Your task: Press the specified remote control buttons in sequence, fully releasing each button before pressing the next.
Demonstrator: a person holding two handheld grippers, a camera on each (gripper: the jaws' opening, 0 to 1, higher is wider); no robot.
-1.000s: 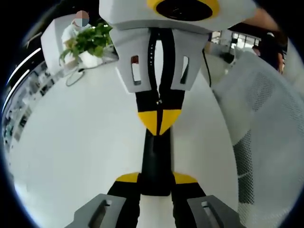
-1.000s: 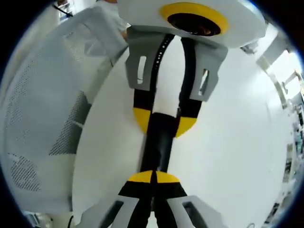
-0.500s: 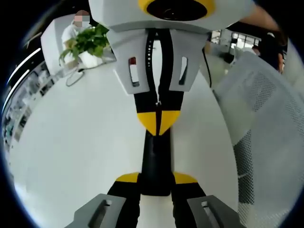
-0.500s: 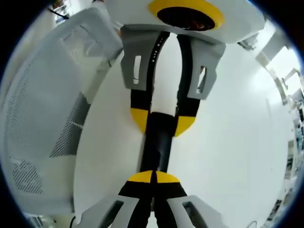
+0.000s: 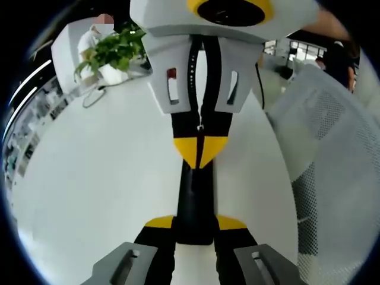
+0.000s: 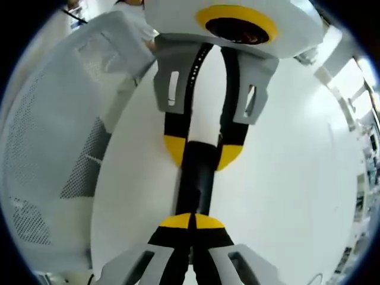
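Left gripper [image 5: 195, 223]: jaws part open, clamped on sides of remote [image 5: 193, 196], yellow tips either side of black body. Remote held above white table [image 5: 89, 178], long axis running away from camera.

Right gripper [image 5: 200, 151]: enters from top of left gripper view, jaws closed together, holding nothing, joined tips touching remote's far end.

Right gripper view: own closed tips [image 6: 191, 221] on remote [image 6: 195, 181]; left gripper [image 6: 203, 151] grips it beyond.

Plant [image 5: 113, 50] at far table edge. Mesh chair [image 5: 332, 148] beside table.

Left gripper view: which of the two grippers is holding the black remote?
The left gripper, at the bottom: its yellow tips straddle the remote. The right gripper, from the top, has tips shut together at the remote's end.
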